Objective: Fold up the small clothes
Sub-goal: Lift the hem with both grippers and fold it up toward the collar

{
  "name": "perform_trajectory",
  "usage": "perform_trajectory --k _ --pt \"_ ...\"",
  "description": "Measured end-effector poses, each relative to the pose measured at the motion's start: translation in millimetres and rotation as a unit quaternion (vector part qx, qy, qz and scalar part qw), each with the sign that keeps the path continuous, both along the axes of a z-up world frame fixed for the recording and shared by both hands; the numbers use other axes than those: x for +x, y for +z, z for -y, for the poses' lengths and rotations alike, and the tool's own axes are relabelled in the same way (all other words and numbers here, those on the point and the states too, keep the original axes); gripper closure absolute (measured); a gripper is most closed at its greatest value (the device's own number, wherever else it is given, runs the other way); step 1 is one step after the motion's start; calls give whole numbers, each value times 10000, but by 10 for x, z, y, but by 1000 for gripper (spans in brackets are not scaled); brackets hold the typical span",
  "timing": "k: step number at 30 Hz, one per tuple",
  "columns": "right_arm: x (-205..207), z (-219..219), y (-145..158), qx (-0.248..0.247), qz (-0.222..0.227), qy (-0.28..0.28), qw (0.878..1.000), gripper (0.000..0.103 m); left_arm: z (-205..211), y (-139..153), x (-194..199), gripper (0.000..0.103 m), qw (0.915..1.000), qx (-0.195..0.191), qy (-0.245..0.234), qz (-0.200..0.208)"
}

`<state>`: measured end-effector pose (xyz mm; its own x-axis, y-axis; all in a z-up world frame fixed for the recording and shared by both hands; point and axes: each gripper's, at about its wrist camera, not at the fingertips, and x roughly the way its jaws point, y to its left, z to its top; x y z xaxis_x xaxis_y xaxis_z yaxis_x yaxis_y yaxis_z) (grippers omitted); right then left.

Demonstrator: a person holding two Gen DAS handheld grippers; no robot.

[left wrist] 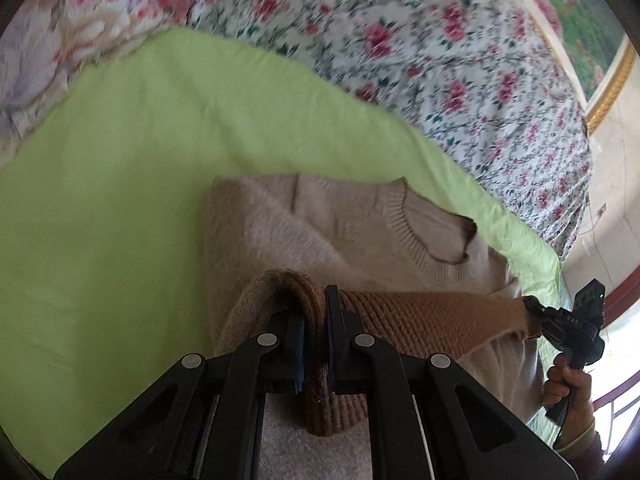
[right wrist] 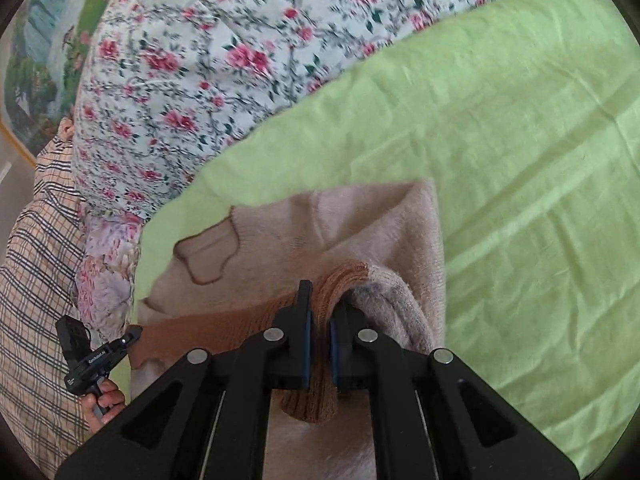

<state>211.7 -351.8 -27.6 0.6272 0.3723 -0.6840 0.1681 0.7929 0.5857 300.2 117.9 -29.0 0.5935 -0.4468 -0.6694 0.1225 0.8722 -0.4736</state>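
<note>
Over green sheet (left wrist: 120, 200), both hand-held grippers, left (left wrist: 316, 320) and right (right wrist: 319, 320), clamp sweater hem (left wrist: 420, 316).

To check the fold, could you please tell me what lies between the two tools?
The sweater's brown hem spans from the left tool to the right tool, shown in the left wrist view.

Left wrist view looked close along its fingers over sweater (left wrist: 320, 220) toward right gripper (left wrist: 534, 312). Right wrist view faced opposite, equally near. Both shared sweater, green sheet (left wrist: 120, 160), floral quilt (left wrist: 440, 60).
</note>
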Motion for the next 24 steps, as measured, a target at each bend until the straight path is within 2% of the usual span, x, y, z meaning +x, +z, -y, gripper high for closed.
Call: perform_trajectory --k 2,6,7,8,10,12,13,15,17,21,24 --pt "-85 21 19 25 -49 -77 10000 85 -30 -29 -69 91 9998 -158 -4 -81" --pt "-532 -122 300 -262 493 -166 9983 73 129 106 -554 71 9989 -220 -397 139" --pt "-602 -266 334 -287 619 32 9977 73 217 129 -665 66 9981 -199 -542 196" --pt "-630 -425 336 -293 659 363 9967 73 322 128 -751 65 9971 -162 -710 239" --pt "-584 -804 254 -478 480 1187 9906 73 595 82 -851 64 9936 -78 -1110 189" --pt "-460 -1096 110 -953 103 1765 9796 73 832 15 -818 65 9912 234 -1299 120" --pt "-388 -1129 44 -1096 5 1825 9771 73 930 -27 -733 65 9900 559 -1289 116" --pt "-187 -986 -53 -1101 -179 1527 9820 73 922 -69 -532 65 9906 698 -1178 75" --pt "-8 -696 -50 -1218 -224 868 9885 73 780 -72 -291 68 9932 626 -979 3" --pt "62 -225 88 -1146 -143 -262 9930 73 409 39 52 69 9962 835 -241 5" --pt "-145 -153 228 -788 76 -378 9961 72 192 150 -6 66 9982 591 44 123"
